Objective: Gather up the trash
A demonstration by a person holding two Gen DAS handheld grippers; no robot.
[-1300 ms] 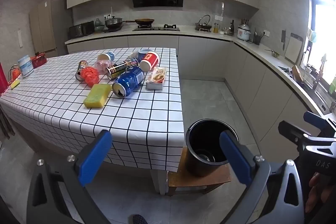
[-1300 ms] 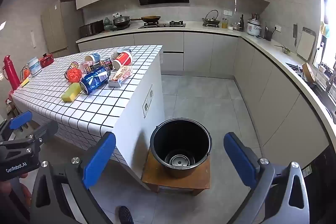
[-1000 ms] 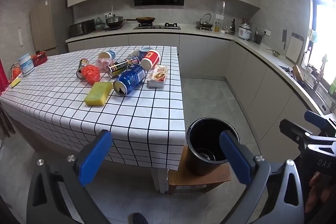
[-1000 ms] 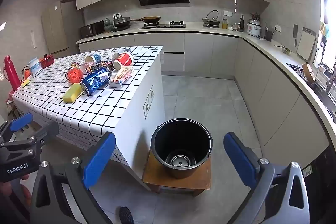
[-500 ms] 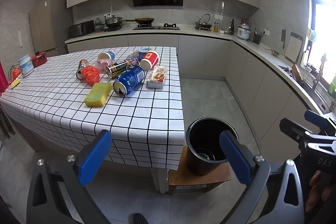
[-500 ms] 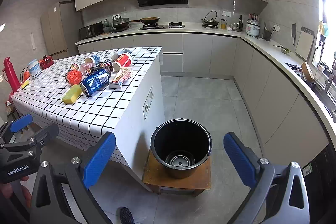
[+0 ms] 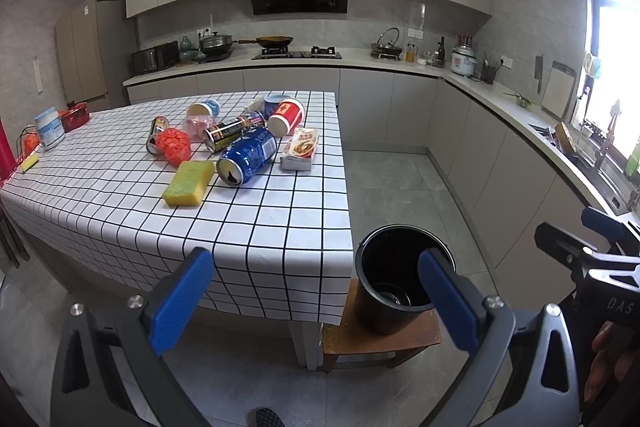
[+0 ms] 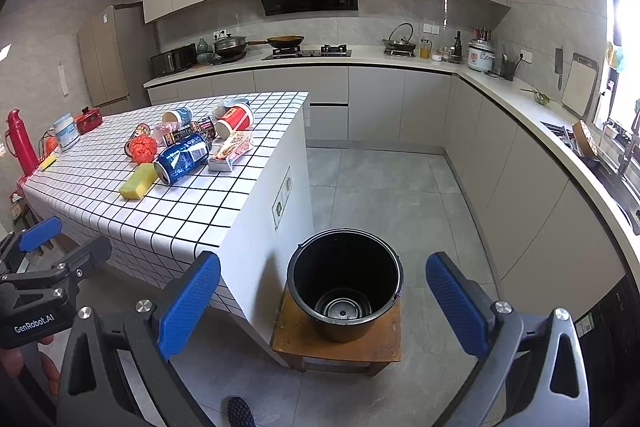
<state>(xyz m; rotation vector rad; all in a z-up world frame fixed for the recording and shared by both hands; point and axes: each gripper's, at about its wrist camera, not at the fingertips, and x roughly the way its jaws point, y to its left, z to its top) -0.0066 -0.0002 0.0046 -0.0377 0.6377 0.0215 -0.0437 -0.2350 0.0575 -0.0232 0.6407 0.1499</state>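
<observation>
At the far left of the surface (image 7: 120, 211) — a kitchen island under a white checked cloth — stand things we would leave alone: a red flask (image 8: 20, 143), a white tub (image 7: 50, 129). Moving right, the trash lies in one loose cluster near the island's far right corner: a yellow sponge (image 7: 189, 183), an orange mesh ball (image 7: 173, 145), a blue can (image 7: 248, 161) on its side with its mouth toward us, a dark can (image 7: 234, 133), a red paper cup (image 7: 286, 117) tipped over and a snack packet (image 7: 300, 149) nearest the edge. We judge they were gathered there so either arm can reach them and carry them a short way.

Further right, off the end of the island, a black bucket (image 8: 345, 285) sits on a low wooden stool (image 8: 340, 339), raised so that a drop from the edge is short. It looks empty.

Our left tool (image 7: 316, 299) hangs low before the near edge, its blue pads wide apart with nothing between them. Our right tool (image 8: 322, 303) frames the bucket, equally spread and equally empty. Neither has reached the trash — collection has not begun.

Against the earlier frames almost nothing differs: both views have only drifted a touch, and every item lies where it did.
</observation>
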